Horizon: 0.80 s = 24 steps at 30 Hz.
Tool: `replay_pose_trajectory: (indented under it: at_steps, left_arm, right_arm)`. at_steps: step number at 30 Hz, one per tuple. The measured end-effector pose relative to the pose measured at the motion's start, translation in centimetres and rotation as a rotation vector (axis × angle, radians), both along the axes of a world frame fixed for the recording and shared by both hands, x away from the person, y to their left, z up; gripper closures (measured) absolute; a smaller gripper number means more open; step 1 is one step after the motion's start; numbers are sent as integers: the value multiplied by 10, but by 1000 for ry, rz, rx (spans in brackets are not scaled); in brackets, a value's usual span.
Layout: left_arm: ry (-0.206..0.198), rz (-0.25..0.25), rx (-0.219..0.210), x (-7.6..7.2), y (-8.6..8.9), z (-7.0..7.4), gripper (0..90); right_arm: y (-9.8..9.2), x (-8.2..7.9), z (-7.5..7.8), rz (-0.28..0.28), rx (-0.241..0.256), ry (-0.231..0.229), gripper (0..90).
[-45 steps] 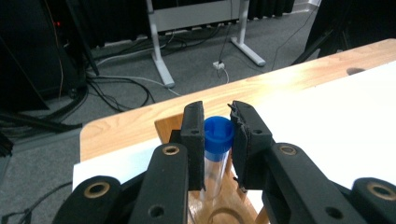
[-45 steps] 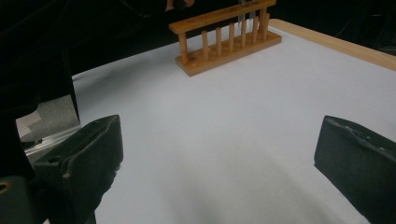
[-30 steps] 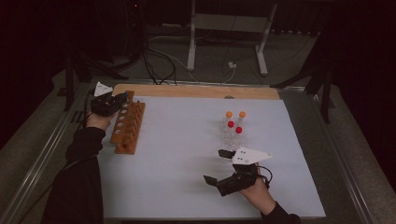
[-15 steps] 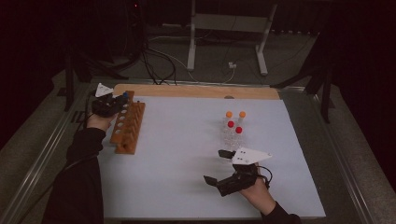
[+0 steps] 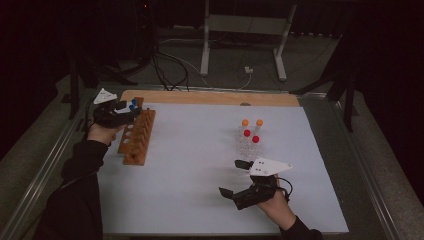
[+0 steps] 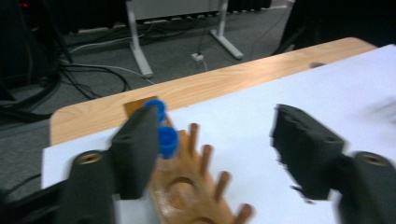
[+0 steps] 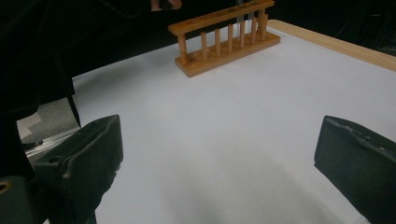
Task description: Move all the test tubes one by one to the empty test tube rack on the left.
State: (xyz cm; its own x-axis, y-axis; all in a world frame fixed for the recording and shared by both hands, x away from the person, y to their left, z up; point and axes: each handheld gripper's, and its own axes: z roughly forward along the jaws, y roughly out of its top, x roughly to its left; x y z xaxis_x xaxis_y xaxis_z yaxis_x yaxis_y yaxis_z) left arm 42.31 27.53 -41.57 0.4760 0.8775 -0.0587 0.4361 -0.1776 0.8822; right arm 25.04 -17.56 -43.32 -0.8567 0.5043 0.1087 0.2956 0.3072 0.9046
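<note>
A wooden tube rack [image 5: 136,139] lies along the left side of the white mat. Two blue-capped tubes [image 5: 133,105] stand in its far end. My left gripper [image 5: 120,111] hovers at that end, open. In the left gripper view one blue cap [image 6: 167,140] sits just inside the left jaw, the other blue cap [image 6: 156,107] is behind it, and the rack [image 6: 194,198] is below. Several tubes with orange and red caps [image 5: 250,133] stand upright at centre right. My right gripper [image 5: 234,178] is open, low over the mat in front of them, holding nothing.
A wooden board [image 5: 210,97] runs along the mat's far edge. A metal rail [image 5: 45,165] borders the table on the left. In the right gripper view the rack [image 7: 224,39] stands far across bare white mat [image 7: 210,140]. Cables and stand legs lie on the floor beyond.
</note>
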Motion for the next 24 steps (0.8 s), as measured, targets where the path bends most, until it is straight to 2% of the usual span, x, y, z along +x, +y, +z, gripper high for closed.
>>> replay_pose_trajectory:
  at_steps: [2, 7, 11, 14, 19, 24]
  left_arm:
    - [8, -12, -3, -5, -4, 4, 175]
    - [4, -68, -30, -22, -13, 14, 99]
    - [4, -153, -58, -38, -21, 21, 15]
    - [1, -191, -74, -50, -28, 24, 14]
    - [-19, -246, -58, -72, -41, 23, 14]
    - [-14, -313, -81, -92, -52, 18, 14]
  right_arm:
    - [-1, 0, 0, -2, -3, -1, 10]
    - [-2, 0, 1, -7, 2, -5, 10]
    - [-3, 0, 2, -12, 2, -6, 10]
    - [-3, 0, 2, -14, -1, -8, 10]
    - [-3, 1, 3, -18, -2, -11, 10]
    - [-4, 1, 4, -22, -5, -15, 10]
